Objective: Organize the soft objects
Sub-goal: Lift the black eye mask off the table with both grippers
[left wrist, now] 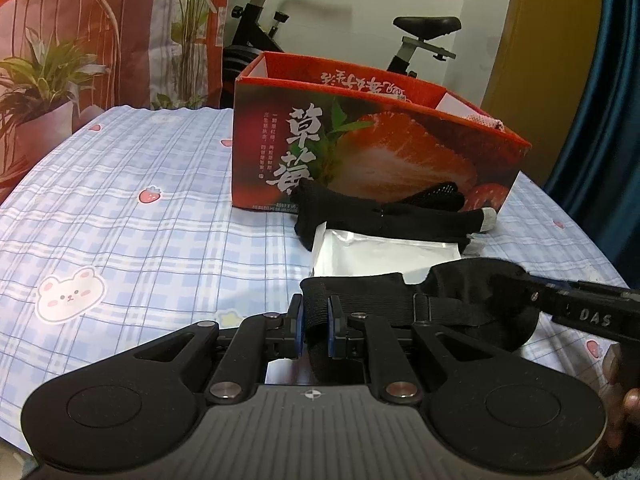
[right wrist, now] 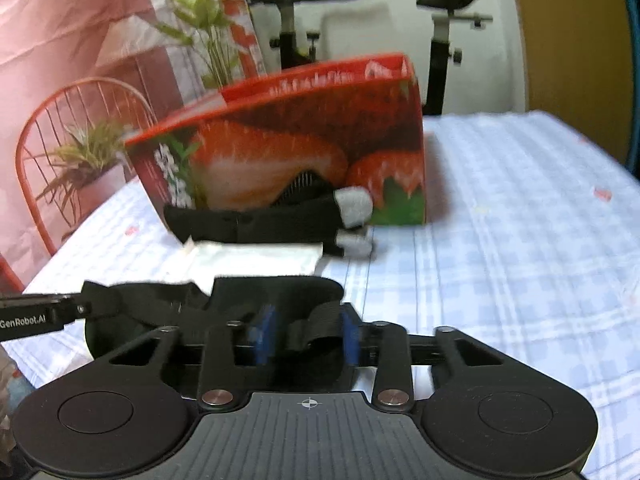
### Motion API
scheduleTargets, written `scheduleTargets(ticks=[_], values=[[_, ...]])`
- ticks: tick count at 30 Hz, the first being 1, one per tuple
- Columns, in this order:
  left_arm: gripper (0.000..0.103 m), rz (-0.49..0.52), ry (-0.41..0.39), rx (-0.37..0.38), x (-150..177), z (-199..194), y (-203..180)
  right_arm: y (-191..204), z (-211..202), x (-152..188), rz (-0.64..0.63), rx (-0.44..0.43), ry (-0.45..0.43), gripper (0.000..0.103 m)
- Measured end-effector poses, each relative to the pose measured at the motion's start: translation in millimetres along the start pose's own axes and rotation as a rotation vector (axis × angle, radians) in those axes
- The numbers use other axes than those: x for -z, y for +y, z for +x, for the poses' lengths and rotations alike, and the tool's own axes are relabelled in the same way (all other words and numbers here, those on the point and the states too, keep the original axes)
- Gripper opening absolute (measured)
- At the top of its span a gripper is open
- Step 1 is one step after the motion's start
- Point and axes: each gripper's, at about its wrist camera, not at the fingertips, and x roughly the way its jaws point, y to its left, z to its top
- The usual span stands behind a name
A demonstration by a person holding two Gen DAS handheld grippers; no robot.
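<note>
A black eye mask point(left wrist: 480, 292) with an elastic strap hangs between both grippers, just above the checked tablecloth point(left wrist: 140, 240). My left gripper point(left wrist: 315, 312) is shut on the strap end of the mask. At the other end my right gripper point(right wrist: 306, 332) has bunched strap and mask fabric point(right wrist: 260, 292) between its blue pads, which stand wider apart; the right wrist view is blurred. Beyond the mask lie a white packet point(left wrist: 380, 252) and black gloves with grey fingertips point(left wrist: 380, 212), which rest against a red strawberry-print box point(left wrist: 380, 148).
The open box point(right wrist: 300, 140) holds something pink and white point(left wrist: 488, 120) near its right end. A hand point(left wrist: 624, 400) holds the right gripper at the frame's edge. Behind the table are an exercise bike point(left wrist: 260, 12), a plant-print backdrop point(left wrist: 60, 60) and a blue curtain point(left wrist: 600, 120).
</note>
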Motion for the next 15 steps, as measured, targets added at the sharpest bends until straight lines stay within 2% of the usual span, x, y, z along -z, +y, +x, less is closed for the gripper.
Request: scheduleTargets(ticks=[5,8,15], values=[[0.012,0.009,-0.002,0.002,0,0,-1,10,-12,-6,-0.043,-0.035,-0.068,0.026],[0.012,0.009,0.0,0.004,0,0,-1,13,-13,-6,-0.056,-0.06,-0.068,0.027],[0.012,0.01,0.003,0.008,0,1,0,11,-8,-4,-0.035,-0.059,-0.047,0.026]])
